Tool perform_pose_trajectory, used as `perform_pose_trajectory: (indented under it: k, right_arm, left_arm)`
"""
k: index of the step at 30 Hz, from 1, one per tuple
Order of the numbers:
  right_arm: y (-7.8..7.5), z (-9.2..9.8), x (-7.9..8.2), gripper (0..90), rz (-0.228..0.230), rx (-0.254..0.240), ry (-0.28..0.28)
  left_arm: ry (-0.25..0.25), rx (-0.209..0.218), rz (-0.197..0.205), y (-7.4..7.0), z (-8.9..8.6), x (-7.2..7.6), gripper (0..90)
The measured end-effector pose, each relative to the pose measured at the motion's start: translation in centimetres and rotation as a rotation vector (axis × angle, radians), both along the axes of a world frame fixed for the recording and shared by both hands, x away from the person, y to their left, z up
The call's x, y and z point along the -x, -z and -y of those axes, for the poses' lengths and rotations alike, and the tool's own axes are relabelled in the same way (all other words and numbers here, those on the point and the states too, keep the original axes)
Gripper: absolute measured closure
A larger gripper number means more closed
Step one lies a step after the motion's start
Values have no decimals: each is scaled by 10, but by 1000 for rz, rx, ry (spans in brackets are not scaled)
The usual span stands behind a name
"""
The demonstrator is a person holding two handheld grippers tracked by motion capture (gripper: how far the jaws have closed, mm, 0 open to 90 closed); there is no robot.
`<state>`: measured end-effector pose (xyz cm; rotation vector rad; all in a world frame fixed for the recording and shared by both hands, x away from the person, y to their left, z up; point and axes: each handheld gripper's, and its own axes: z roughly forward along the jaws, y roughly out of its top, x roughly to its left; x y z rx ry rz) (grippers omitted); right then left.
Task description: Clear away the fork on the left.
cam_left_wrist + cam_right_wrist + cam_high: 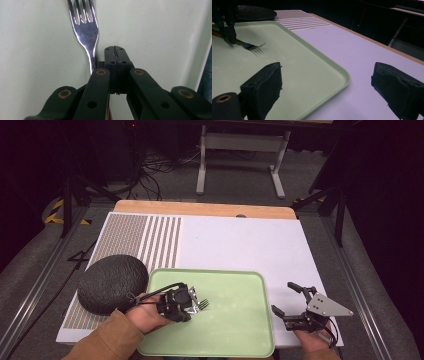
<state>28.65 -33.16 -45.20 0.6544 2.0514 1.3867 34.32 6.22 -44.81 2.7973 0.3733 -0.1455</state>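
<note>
High view: green tray (pixel 210 271) at lower centre, on a white mat (pixel 240 245) over the wooden tabletop (pixel 200 209). On the tray's left half, a metal fork (pixel 202 305), tines toward the right of the frame. At the fork's handle end, the left gripper (pixel 192 308), held by a hand in a tan sleeve coming in from the lower left. Left of the tray and touching its edge, a dark, rough-textured round object (pixel 112 282). At lower right, off the tray and above the mat, the right gripper (pixel 284 297) with jaws spread wide and nothing between them.

Left gripper view: left gripper (pixel 117 53) with jaws pressed fully together, pad on pad, nothing clamped. Fork (pixel 86 32) flat on the tray (pixel 155 37), just beside the closed tips on their left, neck passing under the left jaw, tines toward the top edge.

Right gripper view: right gripper (pixel 325 77) wide open astride the tray's near corner (pixel 332 67). At upper left, fork (pixel 249 45) with the left gripper (pixel 228 35) at its neck; contact hard to tell. Behind, the dark round object (pixel 254 12).
</note>
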Motion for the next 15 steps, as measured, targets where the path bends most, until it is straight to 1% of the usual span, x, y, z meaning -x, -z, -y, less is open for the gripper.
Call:
perform_pose_trajectory:
  k: [2, 4, 8, 9, 11, 12, 15]
  right_arm:
    - [0, 0, 0, 100, 1, 0, 1]
    - [0, 0, 0, 100, 1, 1, 1]
    - [-1, 0, 1, 100, 2, -1, 0]
    - [0, 0, 1, 100, 1, 0, 2]
    - [0, 0, 0, 100, 1, 2, 1]
    - [0, 0, 0, 100, 1, 2, 1]
    - [0, 0, 0, 100, 1, 3, 0]
  left_arm:
    - [-9, -10, 5, 0, -1, -1, 899]
    - [-27, 2, 9, 1, -1, -2, 899]
    - [-41, -7, 25, 2, -3, -4, 899]
    - [-51, -7, 27, 2, -3, -4, 899]
    - [-74, -14, 44, 2, -7, -7, 899]
    - [-74, -14, 44, 2, -7, -7, 899]
    - [-97, -10, 49, 2, -11, -9, 899]
